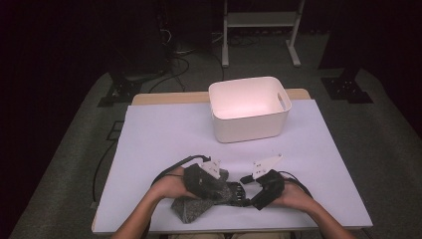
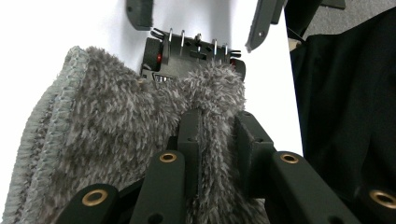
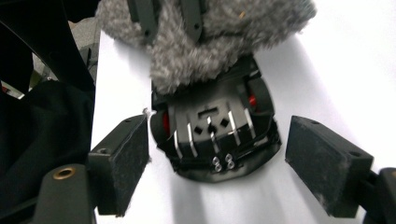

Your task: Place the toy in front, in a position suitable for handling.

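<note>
**Left gripper pinching the fuzzy grey cloth, right one wide open around the black gadget**

So here's the scene on the table, which is covered in a white sheet. Near the front edge, roughly in the middle, the person has both hands in. The left gripper has its jaws nearly closed and clamped on a fold of a fluffy grey cloth; the left gripper view shows the pile bunched up between the two black jaws. The rest of the cloth droops down toward the front edge, just left of centre.

The right gripper stands wide open, its pads on either side of a small black device with metal prongs and red bits, not touching it. The device lies flat on the sheet, and the far end of it is tucked under the cloth.

Toward the back edge, well apart from all this, sits a white plastic bin with a handle cutout.
</note>
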`<state>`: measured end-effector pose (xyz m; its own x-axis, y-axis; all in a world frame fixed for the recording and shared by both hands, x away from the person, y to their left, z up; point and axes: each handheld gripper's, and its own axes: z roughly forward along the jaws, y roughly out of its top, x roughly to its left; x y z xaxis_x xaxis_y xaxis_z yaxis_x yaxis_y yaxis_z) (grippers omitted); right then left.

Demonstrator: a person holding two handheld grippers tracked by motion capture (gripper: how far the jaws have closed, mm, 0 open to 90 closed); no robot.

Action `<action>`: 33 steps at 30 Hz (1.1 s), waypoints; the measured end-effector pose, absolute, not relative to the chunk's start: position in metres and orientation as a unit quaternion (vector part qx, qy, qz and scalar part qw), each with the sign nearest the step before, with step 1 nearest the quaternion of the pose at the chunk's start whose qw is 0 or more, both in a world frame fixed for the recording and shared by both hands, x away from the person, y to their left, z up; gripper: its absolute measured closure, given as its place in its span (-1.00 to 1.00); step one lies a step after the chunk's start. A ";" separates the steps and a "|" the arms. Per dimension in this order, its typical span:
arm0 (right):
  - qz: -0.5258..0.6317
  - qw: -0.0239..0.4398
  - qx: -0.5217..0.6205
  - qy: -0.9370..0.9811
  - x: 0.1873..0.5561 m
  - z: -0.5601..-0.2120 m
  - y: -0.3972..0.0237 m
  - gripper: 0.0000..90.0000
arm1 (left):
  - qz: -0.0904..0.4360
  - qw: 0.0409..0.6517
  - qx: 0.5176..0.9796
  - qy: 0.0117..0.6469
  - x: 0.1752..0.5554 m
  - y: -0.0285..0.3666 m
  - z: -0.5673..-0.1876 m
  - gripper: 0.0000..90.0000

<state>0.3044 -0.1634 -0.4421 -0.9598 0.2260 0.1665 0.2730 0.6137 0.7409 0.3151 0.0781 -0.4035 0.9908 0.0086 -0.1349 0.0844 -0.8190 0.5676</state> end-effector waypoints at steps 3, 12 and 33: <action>-0.418 0.031 -0.138 -0.897 0.308 -0.441 -0.161 -0.54 | -0.064 0.299 0.952 0.023 0.314 0.078 -0.404 0.65; -0.418 0.069 -0.150 -0.893 0.325 -0.445 -0.148 -0.51 | -0.067 0.304 0.950 0.024 0.313 0.080 -0.405 0.65; -0.434 0.123 -0.172 -0.876 0.329 -0.454 -0.149 -0.35 | -0.028 0.316 0.943 0.105 0.342 0.098 -0.388 0.60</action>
